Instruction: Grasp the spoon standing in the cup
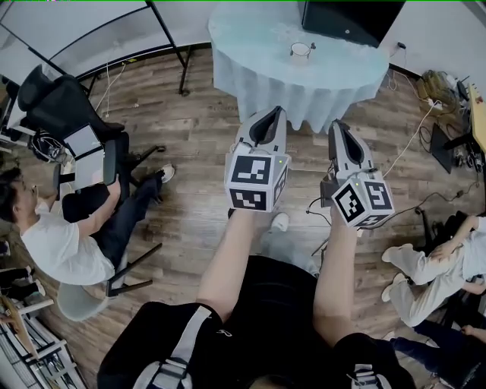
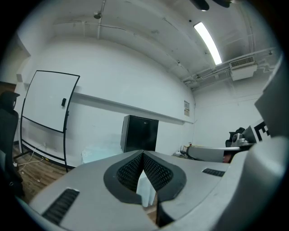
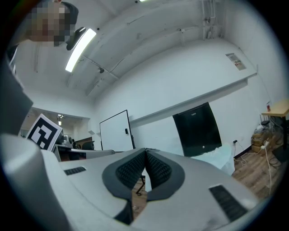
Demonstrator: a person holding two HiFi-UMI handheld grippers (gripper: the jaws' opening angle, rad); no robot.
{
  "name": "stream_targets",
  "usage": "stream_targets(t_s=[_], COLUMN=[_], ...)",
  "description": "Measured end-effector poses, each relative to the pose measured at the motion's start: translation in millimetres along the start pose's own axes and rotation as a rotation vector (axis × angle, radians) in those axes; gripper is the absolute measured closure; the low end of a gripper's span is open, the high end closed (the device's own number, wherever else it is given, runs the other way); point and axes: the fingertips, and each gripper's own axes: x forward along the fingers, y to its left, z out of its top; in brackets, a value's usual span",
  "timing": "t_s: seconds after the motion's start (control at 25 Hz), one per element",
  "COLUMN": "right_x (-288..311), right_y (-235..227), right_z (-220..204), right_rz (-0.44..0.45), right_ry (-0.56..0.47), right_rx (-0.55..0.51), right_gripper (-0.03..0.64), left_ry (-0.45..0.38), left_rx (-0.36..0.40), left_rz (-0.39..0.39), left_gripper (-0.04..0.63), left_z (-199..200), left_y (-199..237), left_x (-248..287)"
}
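A small clear cup [image 1: 301, 50] stands on the round table [image 1: 250, 38] with the pale cloth, far ahead of me in the head view. A thin spoon handle [image 1: 311, 45] seems to rise at its right side, too small to be sure. My left gripper [image 1: 276, 110] and right gripper [image 1: 337, 124] are held side by side over the wood floor, well short of the table, both pointing toward it. In the left gripper view my left gripper [image 2: 143, 154] has its jaws pressed together with nothing between them. My right gripper [image 3: 145, 150] is shut and empty as well.
A black cabinet [image 1: 351, 18] stands behind the table. A seated person [image 1: 68, 235] and a black office chair [image 1: 57, 102] are at the left, with a whiteboard stand leg [image 1: 168, 42] beyond. Another seated person [image 1: 437, 266] and floor cables [image 1: 414, 137] are at the right.
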Motion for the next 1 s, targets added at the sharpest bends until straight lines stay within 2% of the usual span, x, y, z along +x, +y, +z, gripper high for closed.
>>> stream_targets(t_s=[0.12,0.24,0.76,1.0], right_x=[13,16,12,14], right_y=[-18,-43,-97,-109], right_z=[16,32,91,96], right_rz=[0.021,0.018,0.009,0.010], right_ry=[-0.024,-0.061,-0.190,-0.204], right_rx=[0.007,0.035,0.037,0.036], right_gripper=[0.617,0.617,0.617,0.617], left_ry=[-0.013,-0.020,-0.114,-0.125], left_rx=[-0.007,-0.021,0.053,0.073], left_rz=[0.022,0.012,-0.046,-0.052], left_gripper=[0.594,0.594,0.594,0.594], left_z=[13,21,69,74], left_y=[1,-9,-49,-57], left_x=[19,35,85,98])
